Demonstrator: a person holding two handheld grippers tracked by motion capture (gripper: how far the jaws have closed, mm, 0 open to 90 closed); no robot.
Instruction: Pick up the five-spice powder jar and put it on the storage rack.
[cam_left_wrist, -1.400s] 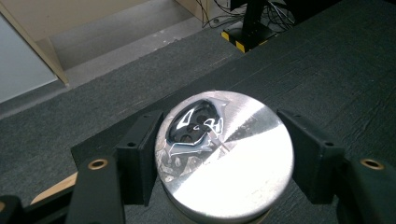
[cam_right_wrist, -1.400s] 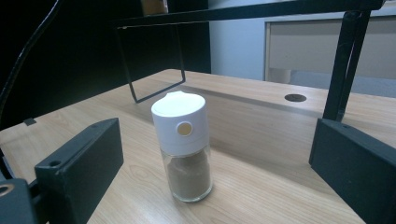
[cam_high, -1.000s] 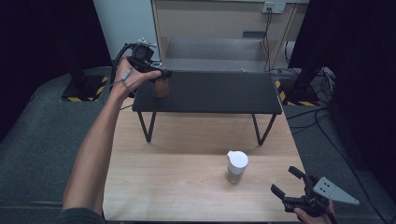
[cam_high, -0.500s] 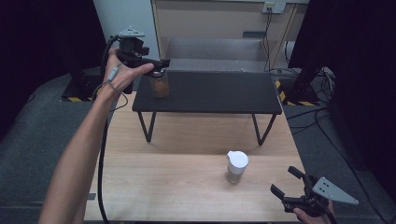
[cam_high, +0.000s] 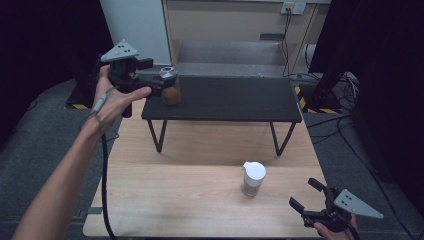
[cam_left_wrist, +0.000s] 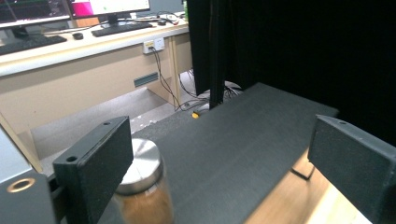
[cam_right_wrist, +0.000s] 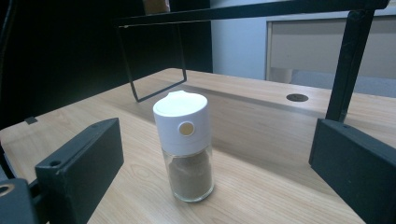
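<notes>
Black-jawed left gripper (cam_high: 167, 82), held in the person's left hand (cam_high: 117, 97), sits at the left end of the dark raised shelf (cam_high: 235, 97). Its jaws stand wide apart and have just been opening. A small glass jar with a silver metal lid and brown contents (cam_high: 171, 94) stands upright on the shelf right at the jaw tips. In the left gripper view that jar (cam_left_wrist: 142, 186) is just beside the inner face of the left-hand jaw, partly behind it; whether it touches cannot be told. The other jaw is well apart from it, so no pads press on the jar. Bare shelf top (cam_left_wrist: 243, 140) runs ahead between the jaws.

Right gripper (cam_high: 312, 200) rests low at the near right corner of the light wooden table (cam_high: 165, 200), jaws spread wide, nothing between the pads. A clear glass spice jar with a white plastic cap and brown powder (cam_high: 253, 178) stands upright on the table just ahead of it and a bit to its left. In the right gripper view the spice jar (cam_right_wrist: 186, 147) stands centred ahead of the open jaws, apart from both. Black metal shelf legs (cam_right_wrist: 345, 65) rise behind it.
</notes>
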